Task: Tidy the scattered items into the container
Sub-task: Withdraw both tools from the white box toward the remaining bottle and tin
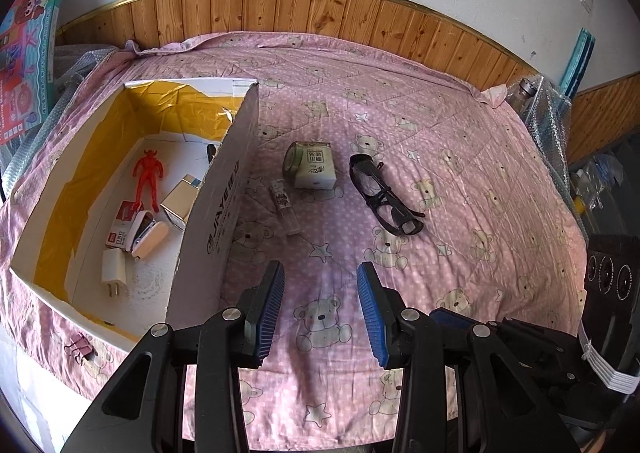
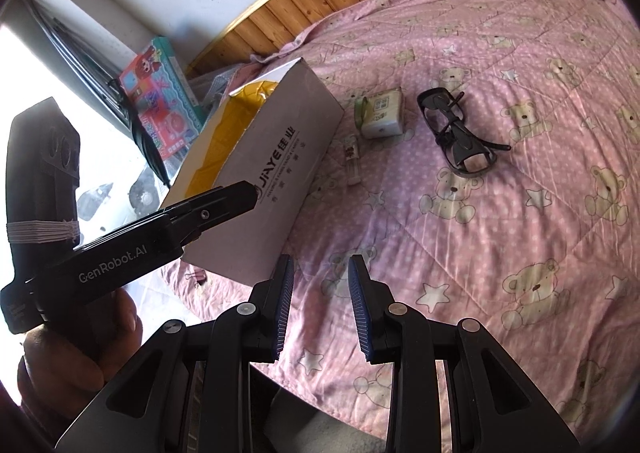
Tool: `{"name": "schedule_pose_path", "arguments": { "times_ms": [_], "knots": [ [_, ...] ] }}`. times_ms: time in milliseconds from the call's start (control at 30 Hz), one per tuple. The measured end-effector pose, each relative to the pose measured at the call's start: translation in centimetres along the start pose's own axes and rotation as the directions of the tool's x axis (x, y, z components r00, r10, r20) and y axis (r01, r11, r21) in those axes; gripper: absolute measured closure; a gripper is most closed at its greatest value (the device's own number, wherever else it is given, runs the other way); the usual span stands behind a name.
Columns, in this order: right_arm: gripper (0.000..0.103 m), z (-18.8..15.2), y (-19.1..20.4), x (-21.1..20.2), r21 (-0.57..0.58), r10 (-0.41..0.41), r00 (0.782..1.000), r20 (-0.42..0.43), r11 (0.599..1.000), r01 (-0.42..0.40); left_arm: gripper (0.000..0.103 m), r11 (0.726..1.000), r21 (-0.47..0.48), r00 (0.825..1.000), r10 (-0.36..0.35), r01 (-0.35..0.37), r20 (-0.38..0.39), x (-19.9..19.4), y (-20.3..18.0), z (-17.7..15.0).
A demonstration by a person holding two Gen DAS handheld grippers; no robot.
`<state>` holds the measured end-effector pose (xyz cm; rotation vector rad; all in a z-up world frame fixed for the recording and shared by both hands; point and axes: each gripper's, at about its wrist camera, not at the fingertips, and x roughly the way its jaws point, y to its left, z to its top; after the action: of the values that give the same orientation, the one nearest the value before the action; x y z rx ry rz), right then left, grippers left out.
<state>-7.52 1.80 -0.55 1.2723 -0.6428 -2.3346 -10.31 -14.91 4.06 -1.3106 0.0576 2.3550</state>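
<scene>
Over pink bear-print bedding [image 1: 460,141]: both grippers empty, left gripper [image 1: 320,289] and right gripper [image 2: 318,281] spread wide, hovering short of the leftovers, likely readying the next pick. Beside the cardboard box [image 1: 212,221], three strays outside: one small carton [image 1: 314,165], one clear vial [image 1: 285,205], one pair of black glasses [image 1: 382,193]. Inside: one red figure [image 1: 146,177], one charger plug [image 1: 113,271], several small boxes.

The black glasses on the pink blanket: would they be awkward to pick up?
Probably a little. The black glasses look light, with thin arms crossed loosely, so they may flop or swing if pinched by one arm. The smooth lenses could slip between the fingers; the frame seems a safer hold.
</scene>
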Motion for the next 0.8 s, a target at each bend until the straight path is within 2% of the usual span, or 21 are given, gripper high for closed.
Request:
{"name": "schedule_pose_path", "arguments": {
  "times_ms": [400,800],
  "knots": [
    [0.072,1.5,-3.4,2.2,0.043,-0.034,0.999,-0.034,0.998,0.036,0.063,1.000,-0.015,0.997,-0.017,0.016,-0.075,5.5,0.1,1.4],
    [0.072,3.8,-6.0,4.0,0.066,-0.073,0.996,-0.052,0.995,0.077,0.056,0.999,-0.049,0.992,0.002,-0.008,-0.128,10.8,1.1,2.6]
  ]
}}
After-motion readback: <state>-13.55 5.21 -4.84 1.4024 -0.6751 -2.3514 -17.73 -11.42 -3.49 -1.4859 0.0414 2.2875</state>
